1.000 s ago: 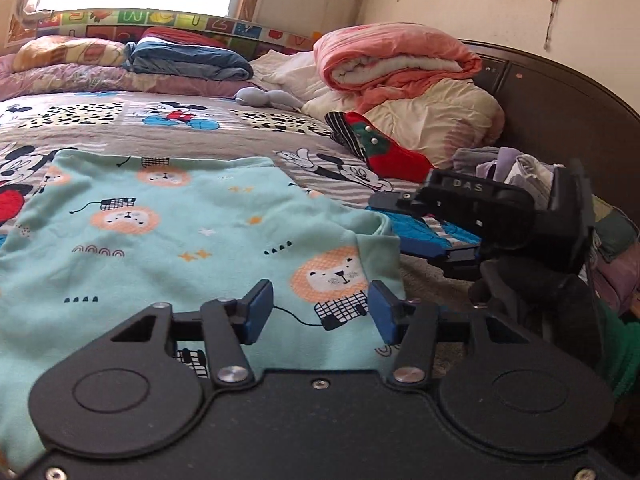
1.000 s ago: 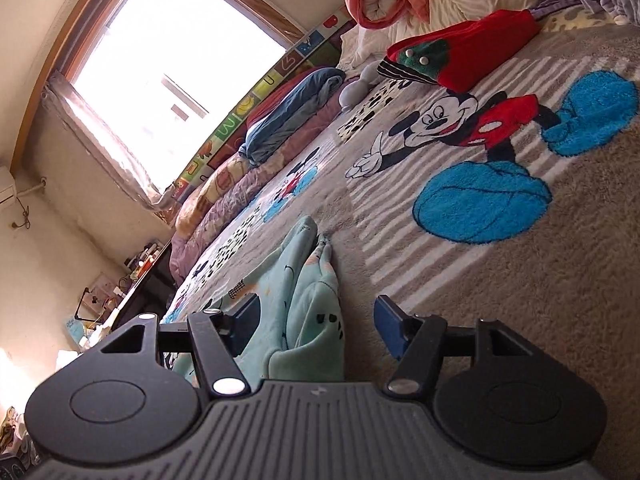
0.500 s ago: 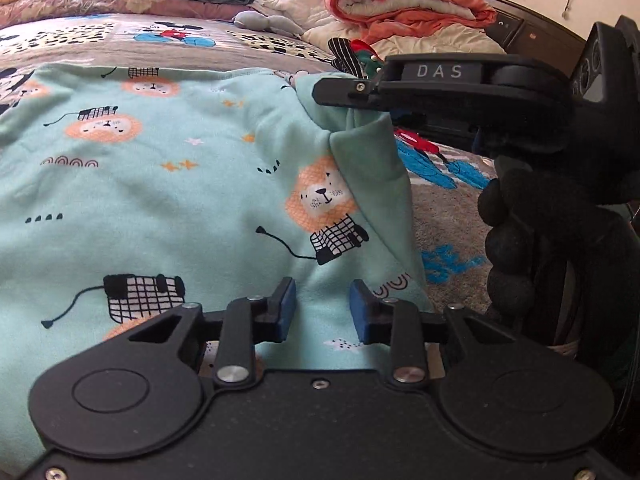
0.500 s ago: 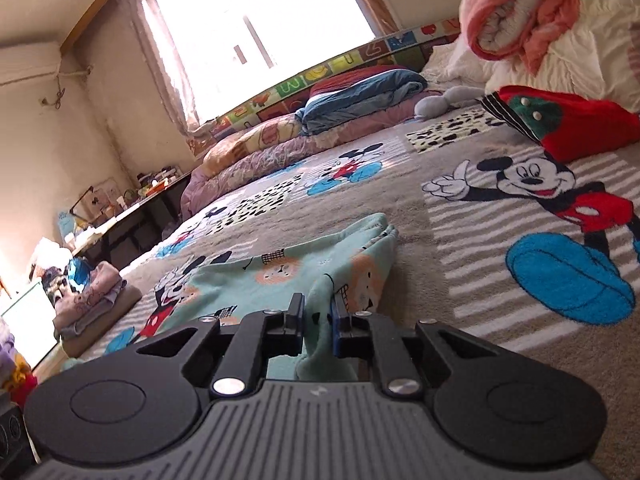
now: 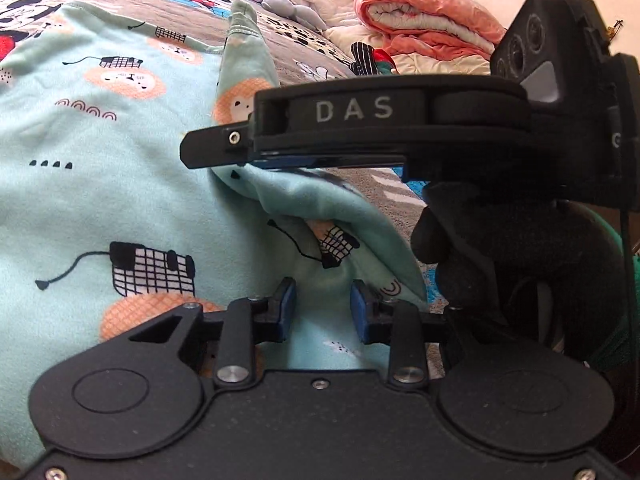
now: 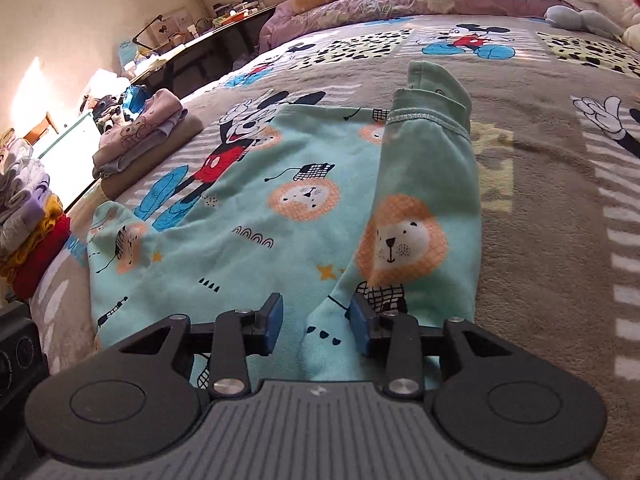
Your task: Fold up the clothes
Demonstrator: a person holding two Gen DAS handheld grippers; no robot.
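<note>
Mickey blanket (image 6: 540, 184) on the bed, mint top (image 6: 256, 216) spread flat on it. Both grippers, left (image 5: 323, 310) and right (image 6: 314, 322), look spread, fabric bunched between fingers. Soft, floppy stuff; grab the hem.

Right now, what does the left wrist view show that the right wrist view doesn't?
Left wrist only: the right gripper from the side above the fabric, and the rolled pink quilt.
Right wrist only: the folded-over sleeve, stacked clothes at the bed's edge, a cluttered desk.
Both: the mint lion-print garment on the Mickey blanket.
</note>
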